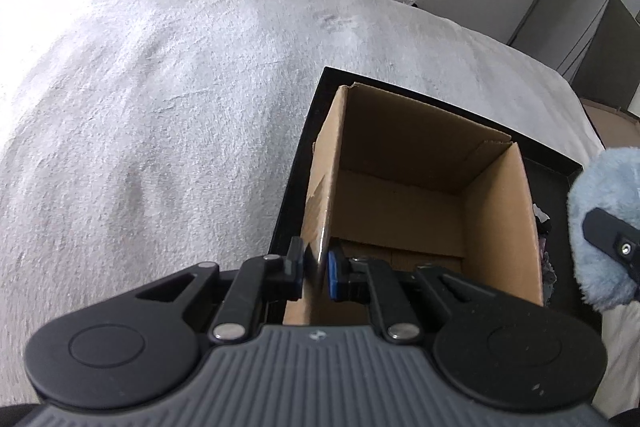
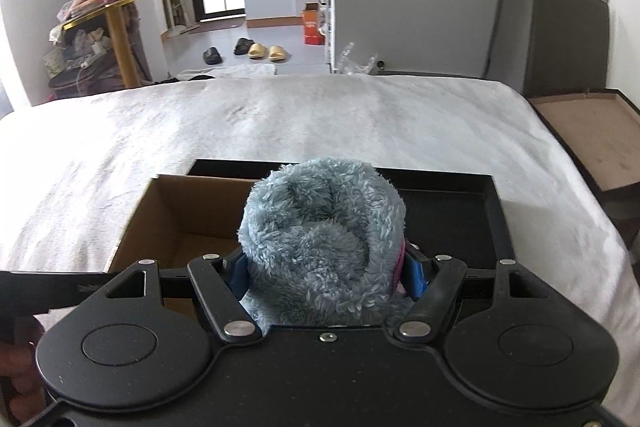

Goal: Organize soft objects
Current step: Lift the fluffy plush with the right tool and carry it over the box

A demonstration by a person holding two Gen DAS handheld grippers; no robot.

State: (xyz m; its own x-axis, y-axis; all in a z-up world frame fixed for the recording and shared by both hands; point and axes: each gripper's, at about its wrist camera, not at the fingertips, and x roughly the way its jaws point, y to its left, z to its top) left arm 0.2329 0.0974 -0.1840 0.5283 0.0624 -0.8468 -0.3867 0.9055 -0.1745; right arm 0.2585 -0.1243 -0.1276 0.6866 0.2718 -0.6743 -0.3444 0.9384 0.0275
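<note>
An open brown cardboard box (image 1: 404,163) stands inside a black tray (image 1: 320,95) on the white blanket. My left gripper (image 1: 316,267) is shut on the box's left wall, near its lower corner. My right gripper (image 2: 326,271) is shut on a fluffy blue rolled soft item (image 2: 324,227) with a pink edge, held above the tray just right of the box (image 2: 180,211). The blue item (image 1: 600,227) and a right finger show at the right edge of the left wrist view. The box looks empty inside.
The white blanket (image 1: 160,107) covers the bed to the left and beyond. The black tray (image 2: 460,211) holds some dark cloth at its right side. A dark brown board (image 2: 592,135) lies off the bed's right edge. Slippers (image 2: 260,51) lie on the floor beyond.
</note>
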